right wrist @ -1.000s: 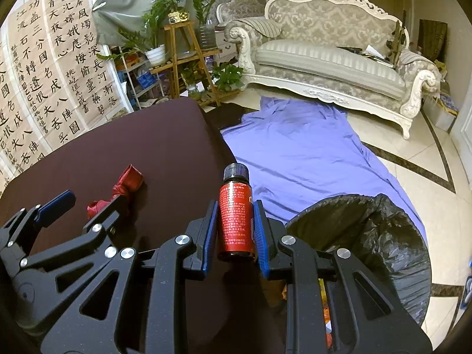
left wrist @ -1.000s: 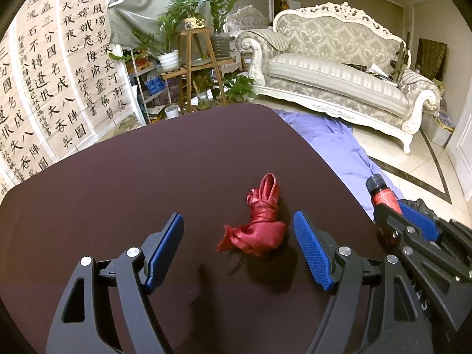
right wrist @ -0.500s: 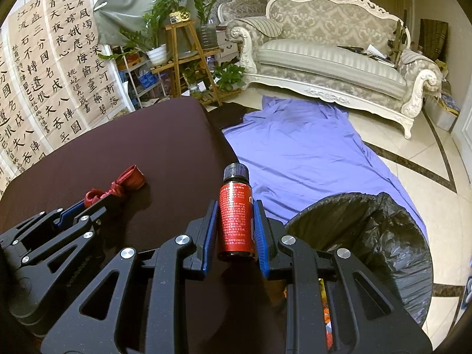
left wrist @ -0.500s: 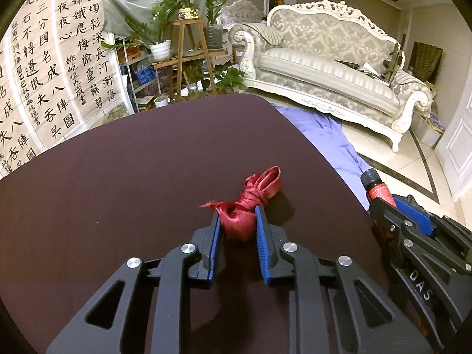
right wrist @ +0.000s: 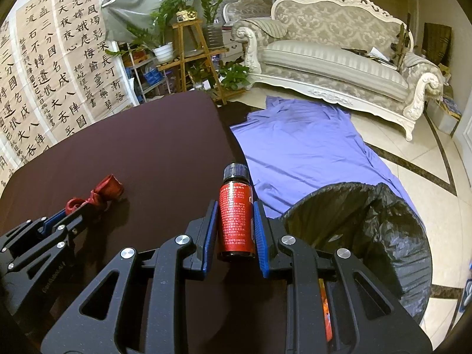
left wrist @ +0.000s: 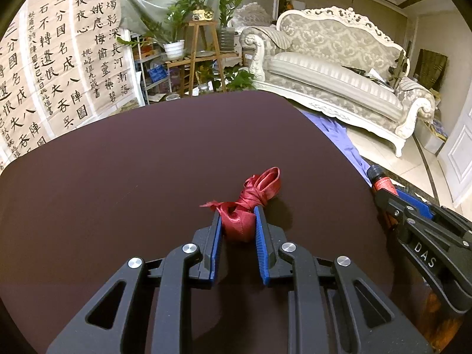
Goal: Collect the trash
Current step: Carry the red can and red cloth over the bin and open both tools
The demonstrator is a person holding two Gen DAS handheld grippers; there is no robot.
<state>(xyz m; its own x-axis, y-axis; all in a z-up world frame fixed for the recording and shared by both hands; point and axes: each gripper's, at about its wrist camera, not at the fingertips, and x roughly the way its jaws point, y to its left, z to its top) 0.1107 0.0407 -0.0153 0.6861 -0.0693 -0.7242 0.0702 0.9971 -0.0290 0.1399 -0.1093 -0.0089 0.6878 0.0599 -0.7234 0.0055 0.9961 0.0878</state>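
A crumpled red ribbon point(left wrist: 261, 187) lies on the dark brown table point(left wrist: 132, 162). My left gripper point(left wrist: 237, 221) is shut on its near end, and the blue pads press into the cloth while the far loop sticks out ahead. In the right wrist view the same ribbon point(right wrist: 107, 188) shows at the left, with the left gripper point(right wrist: 63, 215) on it. My right gripper point(right wrist: 236, 215) is shut on a small red bottle point(right wrist: 236, 206) with a black cap, held upright over the table's right edge. The bottle point(left wrist: 382, 181) also shows at the right of the left wrist view.
A bin lined with a black bag point(right wrist: 368, 215) stands on the floor just right of the table, with orange trash inside. A blue cloth point(right wrist: 301, 144) lies on the tiled floor beyond it. A white sofa point(right wrist: 339, 67) and a wooden plant stand point(right wrist: 191, 59) stand at the back.
The left gripper has gone from wide open around the ribbon to shut on it, and it has moved a little with the ribbon. The right gripper and its bottle have stayed still.
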